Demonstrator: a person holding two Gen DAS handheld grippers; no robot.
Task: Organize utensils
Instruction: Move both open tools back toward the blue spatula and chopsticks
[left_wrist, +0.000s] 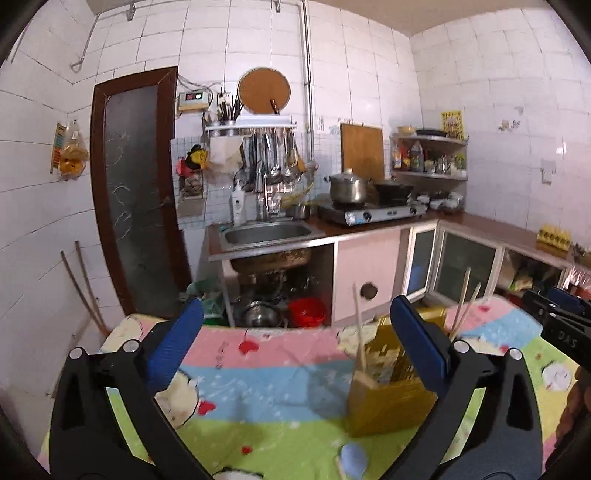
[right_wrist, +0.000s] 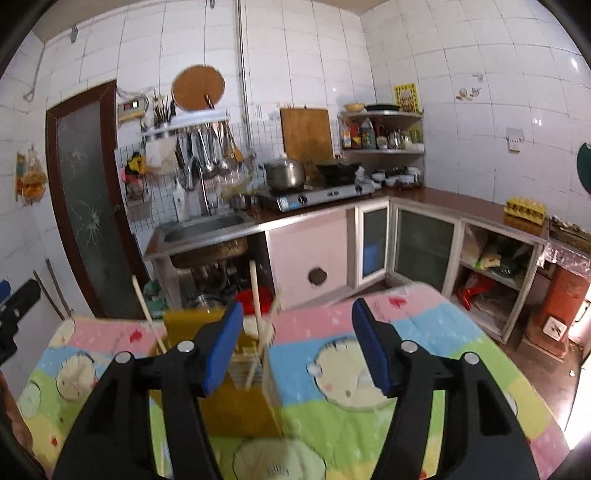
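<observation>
Both grippers empty above the chopstick holder

The left gripper (left_wrist: 295, 347) and right gripper (right_wrist: 297, 343) hang wide open over the tablecloth (left_wrist: 258, 373); the yellow holder (left_wrist: 391, 402) stands between them with chopsticks (right_wrist: 258, 325) inside. A spoon (left_wrist: 352, 458) seems left, so next comes reaching down for it

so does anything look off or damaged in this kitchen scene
Yes. The frosted glass panel of the brown-framed door shows star-shaped cracks. On the table, wooden chopsticks lean at mixed angles in the yellow box holder, and a pale blue spoon lies outside it on the patterned cloth.
</observation>
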